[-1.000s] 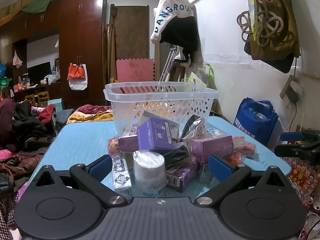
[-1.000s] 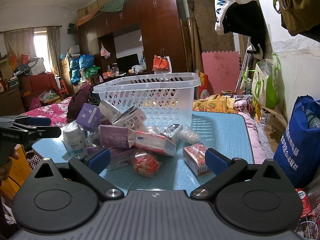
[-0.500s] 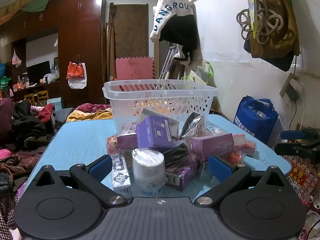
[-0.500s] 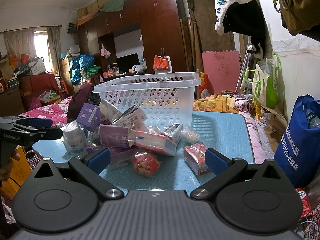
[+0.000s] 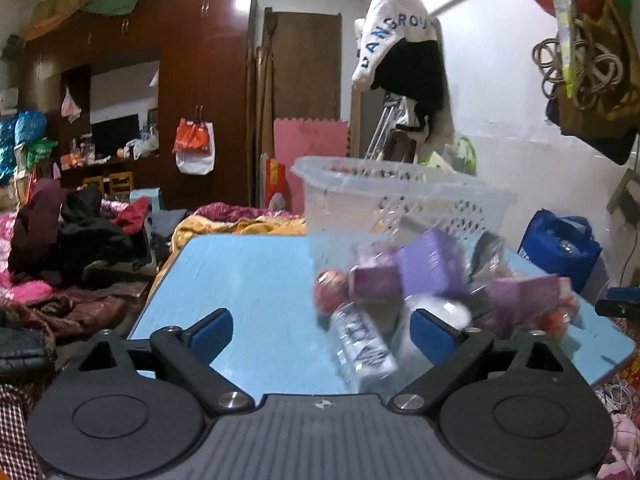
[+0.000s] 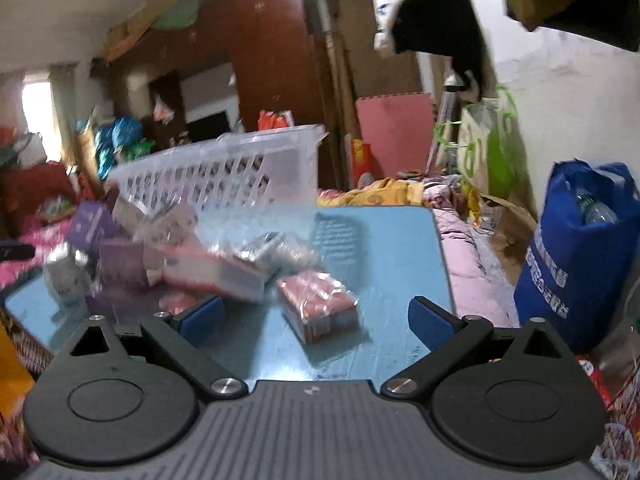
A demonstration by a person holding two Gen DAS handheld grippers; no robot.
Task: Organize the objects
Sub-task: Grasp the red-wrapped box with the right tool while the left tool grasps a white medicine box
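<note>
Jaws on your left gripper [image 5: 322, 330] are closing over bare blue tabletop [image 5: 248, 280], pads touching nothing. Your right gripper [image 6: 316, 320] is closing too, a red wrapped pack [image 6: 318, 306] lying loose between its pads. Beyond sits the blurred packet heap [image 5: 432, 284], against the white basket [image 5: 400, 196].

Packets [image 5: 432, 280] lie heaped on the table [image 5: 248, 280] before the basket [image 5: 400, 200].
</note>
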